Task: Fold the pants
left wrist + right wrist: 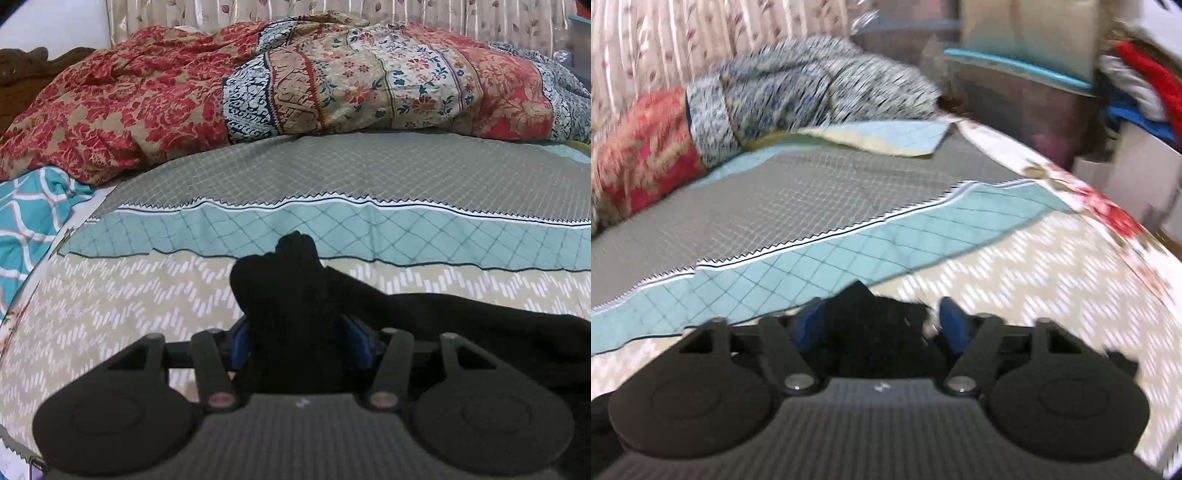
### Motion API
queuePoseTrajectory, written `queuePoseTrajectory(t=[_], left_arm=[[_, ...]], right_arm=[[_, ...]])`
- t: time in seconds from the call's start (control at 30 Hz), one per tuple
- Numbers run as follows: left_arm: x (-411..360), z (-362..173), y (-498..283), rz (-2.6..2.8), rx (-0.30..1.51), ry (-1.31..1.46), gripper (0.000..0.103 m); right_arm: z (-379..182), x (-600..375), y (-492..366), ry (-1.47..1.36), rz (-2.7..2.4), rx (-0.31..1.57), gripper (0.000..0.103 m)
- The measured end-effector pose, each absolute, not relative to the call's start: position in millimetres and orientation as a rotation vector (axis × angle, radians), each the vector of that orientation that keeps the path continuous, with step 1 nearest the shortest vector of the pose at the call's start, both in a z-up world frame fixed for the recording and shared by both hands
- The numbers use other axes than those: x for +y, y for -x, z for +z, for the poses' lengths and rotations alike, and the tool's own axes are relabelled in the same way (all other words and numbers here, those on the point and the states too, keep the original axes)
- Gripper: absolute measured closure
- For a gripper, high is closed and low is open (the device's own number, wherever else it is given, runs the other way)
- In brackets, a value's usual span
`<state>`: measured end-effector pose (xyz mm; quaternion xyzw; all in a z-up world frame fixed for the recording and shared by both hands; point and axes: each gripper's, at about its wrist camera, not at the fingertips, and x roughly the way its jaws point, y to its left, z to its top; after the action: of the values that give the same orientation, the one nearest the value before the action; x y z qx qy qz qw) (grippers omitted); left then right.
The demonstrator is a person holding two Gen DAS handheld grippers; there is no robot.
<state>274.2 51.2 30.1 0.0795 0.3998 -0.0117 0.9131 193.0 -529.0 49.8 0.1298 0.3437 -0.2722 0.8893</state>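
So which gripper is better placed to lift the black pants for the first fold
Probably the left. The pants bunch thickly between the left gripper's blue pads and rise above them. The right gripper has fabric between wider pads with a gap on one side, and its view is blurred.

No readable text, label, brand, number or sign in either view. Only small pale mark on grey ribbed gripper housing [302, 403], same mark on right wrist housing [881, 388]; too small to read. Printed bedsheet [147, 295] and quilt [332, 81] carry patterns only.
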Motion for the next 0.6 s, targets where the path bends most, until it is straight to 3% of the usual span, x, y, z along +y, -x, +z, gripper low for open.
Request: queuePoseTrajectory(t=[0.07,0.1,0.13,0.17,0.37,0.47,0.53,0.57,0.6], left_arm=[[50.2,33.3,-275.6,-0.032,0.815,-0.176,0.065],[50.1,33.3,-276.5,-0.040,0.815,-0.186,0.075],[50.4,33.3,-278.0,-0.042,0.817,-0.195,0.078],[50.9,33.8,-279.5,-0.043,0.813,-0.199,0.080],[66.8,53.2,-294.2,-0.020,0.748,-0.011,0.083],[64.9,44.1,-307.4,-0.004,0.792,0.082,0.073],[46.6,24.4,-315.4,0.031,0.862,-0.053,0.041],[37.4,14.0,-315.7,0.047,0.893,-0.141,0.041],[33.1,10.8,-311.2,0.044,0.886,-0.184,0.041]], right_arm=[[32.7,-534.7,-215.6,-0.286,-0.487,0.809,0.028],[23.1,-532.1,-225.2,-0.271,-0.440,0.870,0.063],[17.9,-523.5,-232.3,-0.182,-0.430,0.901,0.088],[18.8,-514.8,-238.3,-0.091,-0.426,0.906,0.100],[83.2,-557.4,-252.1,-0.276,-0.624,0.588,0.100],[95.3,-562.6,-264.3,-0.254,-0.723,0.500,0.096],[84.0,-563.5,-277.1,-0.224,-0.744,0.570,0.069],[77.0,-563.5,-282.2,-0.219,-0.710,0.633,0.049],[72.3,-560.0,-280.6,-0.201,-0.691,0.654,0.050]])
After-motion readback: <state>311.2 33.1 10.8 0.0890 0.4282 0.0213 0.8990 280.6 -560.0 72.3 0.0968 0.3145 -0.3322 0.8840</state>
